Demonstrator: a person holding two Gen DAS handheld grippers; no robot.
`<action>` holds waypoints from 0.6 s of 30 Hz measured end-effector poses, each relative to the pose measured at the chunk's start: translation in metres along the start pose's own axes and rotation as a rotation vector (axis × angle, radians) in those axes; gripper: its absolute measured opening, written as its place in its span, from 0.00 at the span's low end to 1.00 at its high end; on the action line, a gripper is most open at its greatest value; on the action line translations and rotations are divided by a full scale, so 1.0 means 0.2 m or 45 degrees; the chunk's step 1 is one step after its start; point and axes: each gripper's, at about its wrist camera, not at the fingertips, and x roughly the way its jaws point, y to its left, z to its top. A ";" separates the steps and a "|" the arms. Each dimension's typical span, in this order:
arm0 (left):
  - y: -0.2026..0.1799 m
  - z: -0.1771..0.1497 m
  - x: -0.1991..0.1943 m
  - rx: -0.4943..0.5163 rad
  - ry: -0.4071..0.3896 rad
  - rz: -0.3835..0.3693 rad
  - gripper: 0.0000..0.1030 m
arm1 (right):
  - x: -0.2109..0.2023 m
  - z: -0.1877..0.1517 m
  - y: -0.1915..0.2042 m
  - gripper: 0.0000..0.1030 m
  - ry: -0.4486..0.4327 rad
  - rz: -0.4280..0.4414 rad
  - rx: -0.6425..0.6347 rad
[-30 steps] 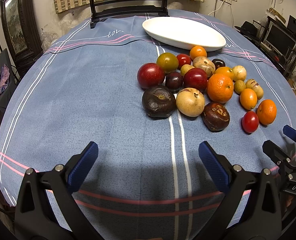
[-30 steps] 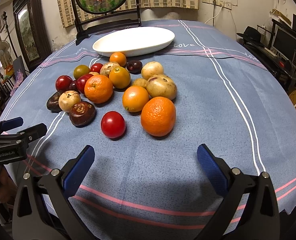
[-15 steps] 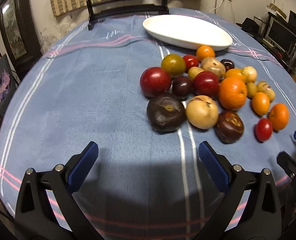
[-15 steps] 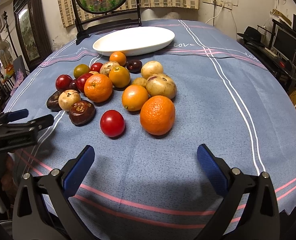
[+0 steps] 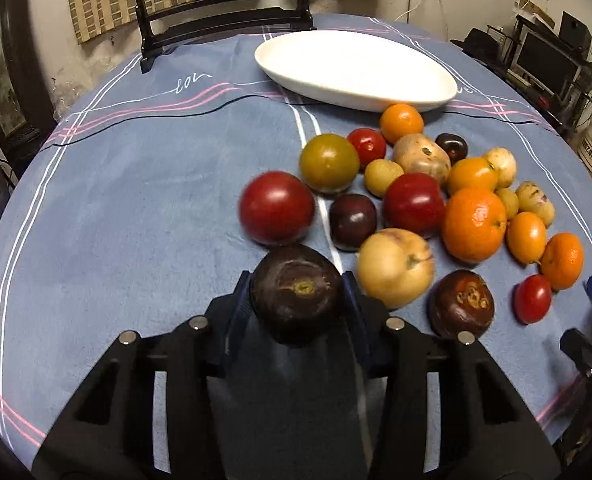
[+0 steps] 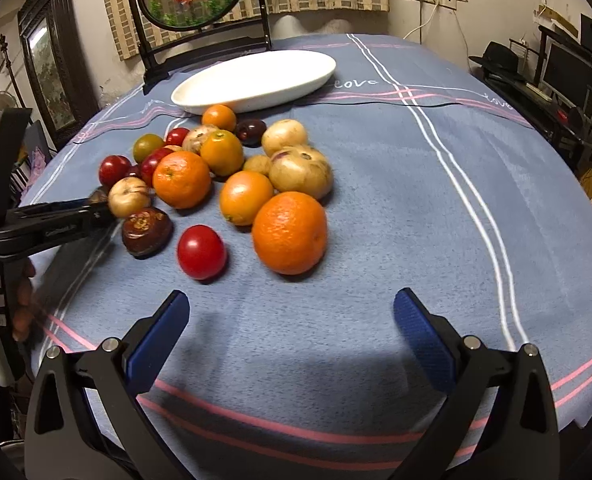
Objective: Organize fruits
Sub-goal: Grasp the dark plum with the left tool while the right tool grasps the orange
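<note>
A dark purple fruit (image 5: 296,296) sits at the near left edge of a fruit pile on the blue tablecloth. My left gripper (image 5: 296,284) is closing on it, and both blue pads touch its sides. Beside it lie a pale yellow fruit (image 5: 394,266), a red plum (image 5: 276,208) and a brown fruit (image 5: 460,304). In the right wrist view the left gripper (image 6: 92,204) reaches into the pile from the left. My right gripper (image 6: 292,299) stands open above bare cloth, short of a big orange (image 6: 290,232) and a red tomato (image 6: 201,252). The white oval dish (image 5: 352,64) behind the pile holds nothing.
A dark round mirror stand (image 5: 220,20) rises at the table's far edge behind the dish. Shelves with electronics (image 5: 552,56) stand to the right of the table. A hand (image 6: 20,304) holds the left gripper at the table's left edge. Open cloth lies left of the pile.
My left gripper moved forward to the dark purple fruit and its jaws closed around it. The right gripper stayed where it was, open.
</note>
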 end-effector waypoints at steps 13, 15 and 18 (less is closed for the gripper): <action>0.04 -0.07 -0.14 -0.031 -0.050 -0.048 0.43 | 0.18 0.17 0.02 0.73 0.156 -0.129 -0.162; 0.05 -0.08 -0.15 -0.033 -0.049 -0.045 0.43 | 0.20 0.19 0.02 0.61 0.158 -0.085 -0.156; 0.06 -0.07 -0.15 -0.035 -0.048 -0.047 0.43 | 0.18 0.21 0.05 0.41 0.172 -0.042 -0.194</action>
